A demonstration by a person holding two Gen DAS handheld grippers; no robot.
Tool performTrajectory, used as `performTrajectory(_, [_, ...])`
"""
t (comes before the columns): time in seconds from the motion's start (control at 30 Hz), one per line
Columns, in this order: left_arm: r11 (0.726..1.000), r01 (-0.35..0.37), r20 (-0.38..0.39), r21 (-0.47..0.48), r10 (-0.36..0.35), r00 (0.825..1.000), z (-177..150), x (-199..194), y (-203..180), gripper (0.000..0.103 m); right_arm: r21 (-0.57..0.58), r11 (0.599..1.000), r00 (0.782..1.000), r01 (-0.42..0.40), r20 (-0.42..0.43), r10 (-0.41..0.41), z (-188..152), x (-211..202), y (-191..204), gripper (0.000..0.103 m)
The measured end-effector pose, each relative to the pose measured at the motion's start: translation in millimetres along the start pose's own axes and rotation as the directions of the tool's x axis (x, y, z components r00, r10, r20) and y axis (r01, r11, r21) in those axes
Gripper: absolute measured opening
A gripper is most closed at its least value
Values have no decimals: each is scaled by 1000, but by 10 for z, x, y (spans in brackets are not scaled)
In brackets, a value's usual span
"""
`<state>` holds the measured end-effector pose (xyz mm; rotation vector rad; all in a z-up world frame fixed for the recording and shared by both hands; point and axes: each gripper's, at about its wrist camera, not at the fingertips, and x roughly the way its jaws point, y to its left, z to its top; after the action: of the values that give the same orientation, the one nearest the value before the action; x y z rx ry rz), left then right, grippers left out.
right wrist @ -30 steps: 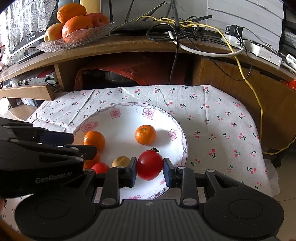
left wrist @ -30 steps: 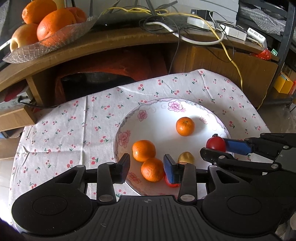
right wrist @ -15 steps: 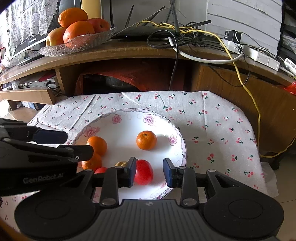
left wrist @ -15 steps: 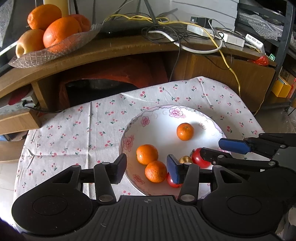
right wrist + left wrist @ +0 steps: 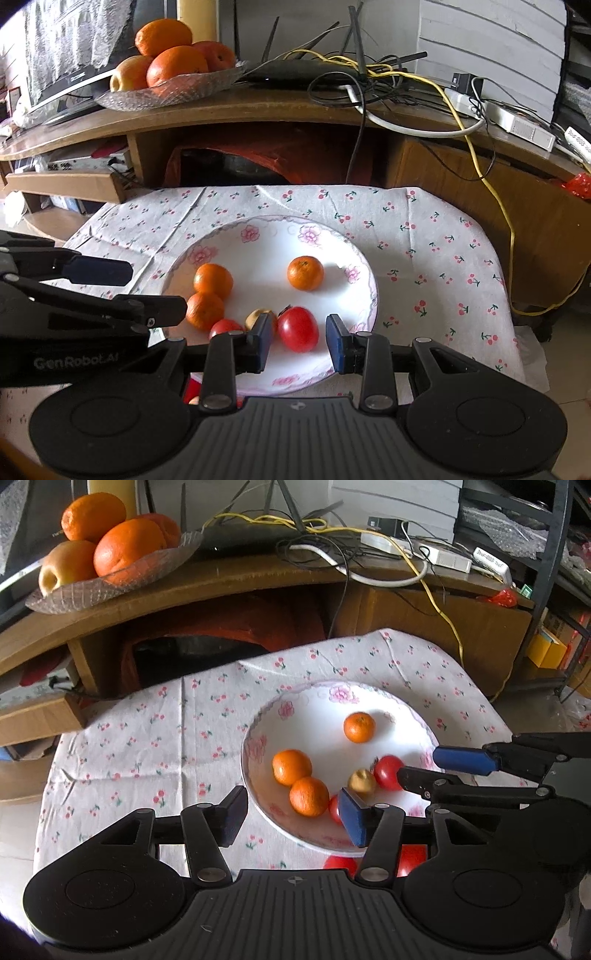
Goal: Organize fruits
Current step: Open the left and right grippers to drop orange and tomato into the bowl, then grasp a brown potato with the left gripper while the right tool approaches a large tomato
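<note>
Right gripper (image 5: pixel 300 340) fingers released, straddling the red tomato (image 5: pixel 297 328) resting at 6 o'clock on the floral plate (image 5: pixel 364 291); left gripper (image 5: pixel 291 818) fingers spread, empty, at the plate's 8 o'clock rim.

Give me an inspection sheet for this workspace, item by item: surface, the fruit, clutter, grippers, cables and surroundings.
Surface: cherry-print cloth over a low table, creased at the left.
Job's things: floral plate holds three oranges, a large red fruit, a smaller red fruit and a small yellowish fruit.
Clutter: nothing seen on the cloth besides the plate.
Grippers: right gripper open, its fingers either side of the large red fruit; left gripper open at the plate's near-left edge.
Cables: yellow cable and dark leads tangle on the shelf behind.
Surroundings: glass dish of fruit on a wooden shelf.
</note>
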<state>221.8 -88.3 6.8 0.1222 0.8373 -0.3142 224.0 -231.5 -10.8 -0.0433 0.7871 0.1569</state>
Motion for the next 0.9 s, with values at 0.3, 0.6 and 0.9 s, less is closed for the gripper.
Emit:
performTrajectory(0.3, [997,51,-63,62,-47,997,-301,-76,-91,64,-15,1000,1000,-17,-24,17,-182,-172,12,37])
performTrajectory(0.6, [993,85,-126,80,-75,989,-480,6,-151,62,38,999,998,-25,-63,27,-369,-329,-46,37])
performTrajectory(0.9, [990,87,-151,109,-69,986,-550,160,-189,51,50,997,994,-51,-95,56,-448,-279,-109,37])
